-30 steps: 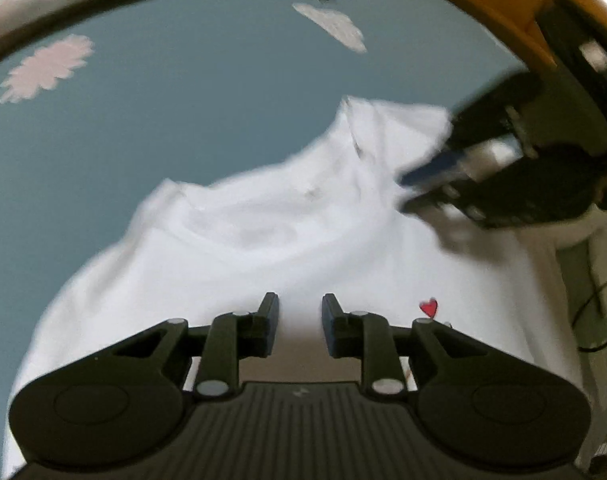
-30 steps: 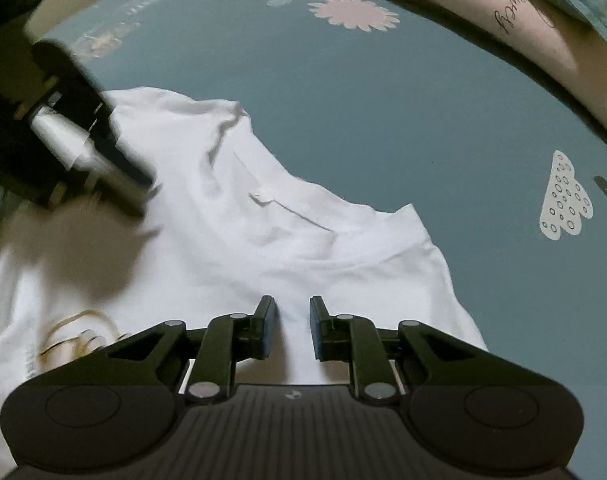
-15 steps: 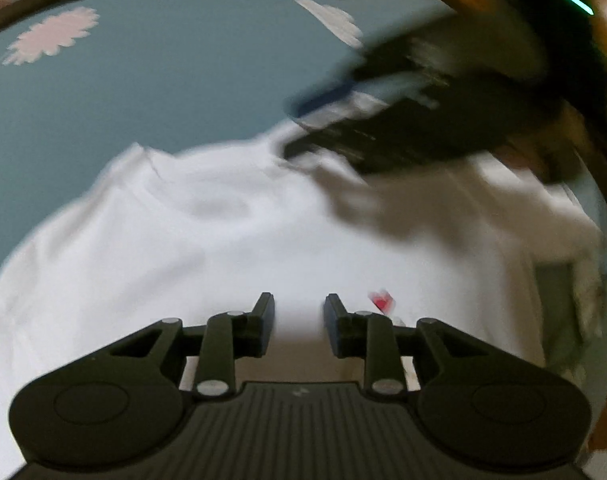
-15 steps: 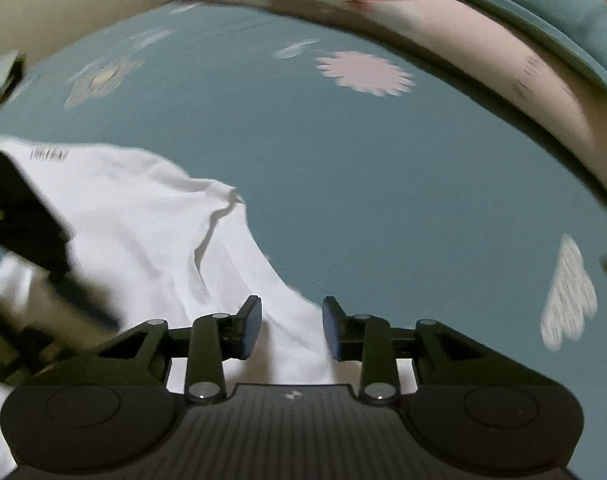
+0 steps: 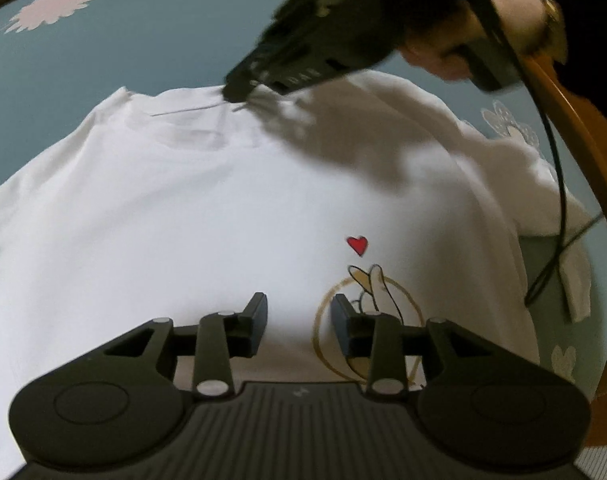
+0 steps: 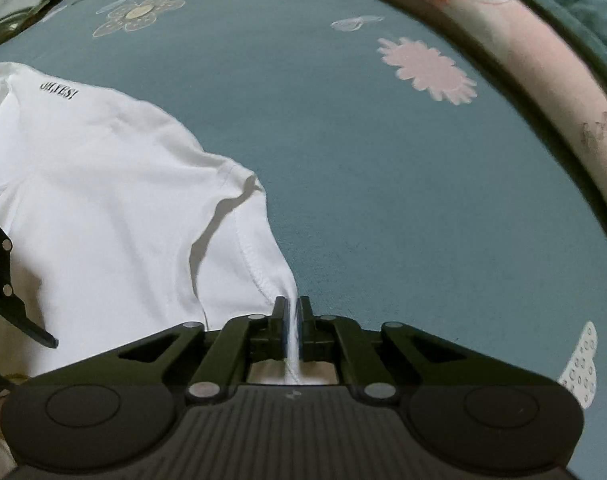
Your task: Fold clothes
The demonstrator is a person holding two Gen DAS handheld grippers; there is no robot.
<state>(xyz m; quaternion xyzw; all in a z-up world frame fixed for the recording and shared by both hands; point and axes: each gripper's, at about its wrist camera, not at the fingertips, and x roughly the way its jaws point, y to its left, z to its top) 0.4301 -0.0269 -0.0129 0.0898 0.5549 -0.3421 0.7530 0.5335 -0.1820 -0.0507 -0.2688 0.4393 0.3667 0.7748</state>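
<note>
The white cotton T-shirt (image 5: 207, 216) lies spread, unfolded, on the teal bed sheet (image 6: 383, 184). The right gripper (image 6: 291, 320) has just closed on its edge; the left gripper (image 5: 299, 316), just opening, holds nothing. All folds remain.

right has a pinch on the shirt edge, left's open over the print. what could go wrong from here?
1. The right gripper is shut on only a thin bunch of the shirt hem; a pull could slip it free.
2. The left gripper has been opening, nothing between its jaws, so the shirt may drag across the sheet unheld.
3. The cable hangs over the sleeve and could snag.
</note>
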